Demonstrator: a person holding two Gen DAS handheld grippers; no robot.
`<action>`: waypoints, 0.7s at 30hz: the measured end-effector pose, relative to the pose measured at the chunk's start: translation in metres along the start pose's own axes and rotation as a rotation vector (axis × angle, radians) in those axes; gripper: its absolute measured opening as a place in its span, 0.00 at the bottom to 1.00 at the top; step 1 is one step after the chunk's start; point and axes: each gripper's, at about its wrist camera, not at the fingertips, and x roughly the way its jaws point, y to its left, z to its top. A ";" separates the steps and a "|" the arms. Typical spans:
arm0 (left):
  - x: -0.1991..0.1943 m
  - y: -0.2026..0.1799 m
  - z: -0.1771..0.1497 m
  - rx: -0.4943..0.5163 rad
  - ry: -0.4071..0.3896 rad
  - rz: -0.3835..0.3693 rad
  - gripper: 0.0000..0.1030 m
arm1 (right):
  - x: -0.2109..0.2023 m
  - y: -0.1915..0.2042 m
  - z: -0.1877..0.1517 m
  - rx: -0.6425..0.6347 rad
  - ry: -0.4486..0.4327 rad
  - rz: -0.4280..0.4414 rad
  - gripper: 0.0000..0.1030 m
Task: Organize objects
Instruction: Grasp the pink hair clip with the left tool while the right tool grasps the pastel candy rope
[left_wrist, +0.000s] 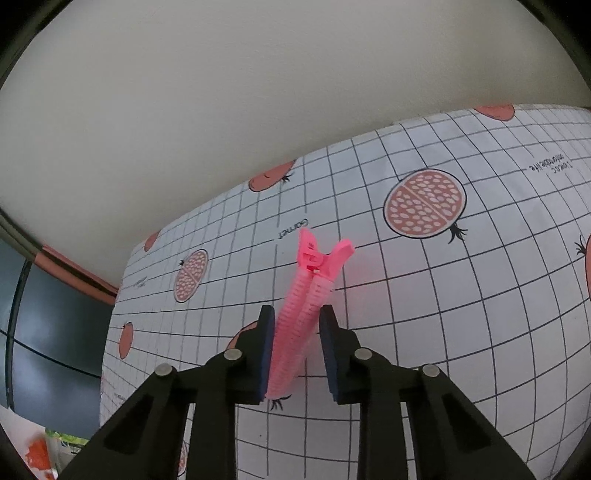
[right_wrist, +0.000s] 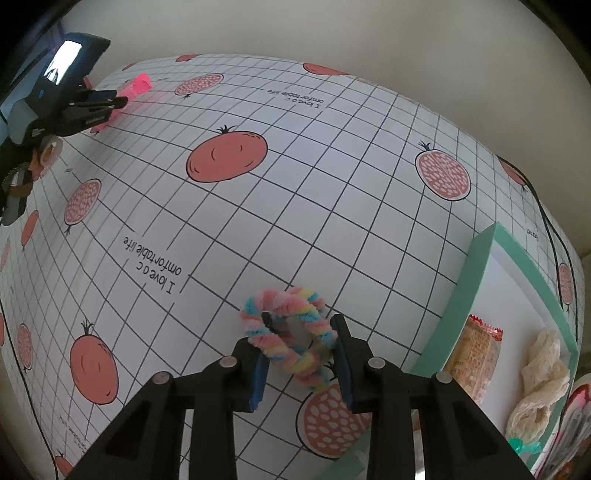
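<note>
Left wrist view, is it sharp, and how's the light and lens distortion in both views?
Left wrist view: the pink clip between the fingers looks slightly motion-smeared and throws a pink glow on the cloth; the grid lines bow strongly from the fisheye. Right wrist view: the pastel ring is fairly sharp, the light soft and even, the grid bulges, and the left gripper's screen is blown out white.

A ridged pink plastic hair clip (left_wrist: 306, 314) is looking matt; the pastel scrunchie (right_wrist: 286, 334) is showing fuzzy chenille; the printed worktop (right_wrist: 332, 177) cover is gleaming smooth.
</note>
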 end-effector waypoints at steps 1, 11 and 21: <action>-0.001 0.001 -0.001 -0.003 0.000 0.004 0.23 | 0.000 -0.001 0.000 0.003 0.002 0.004 0.31; -0.015 0.011 -0.007 -0.034 0.011 0.021 0.01 | -0.002 -0.005 -0.001 0.012 0.006 0.014 0.27; -0.029 0.046 -0.017 -0.135 -0.033 -0.058 0.04 | -0.009 -0.013 0.002 0.024 -0.001 0.035 0.27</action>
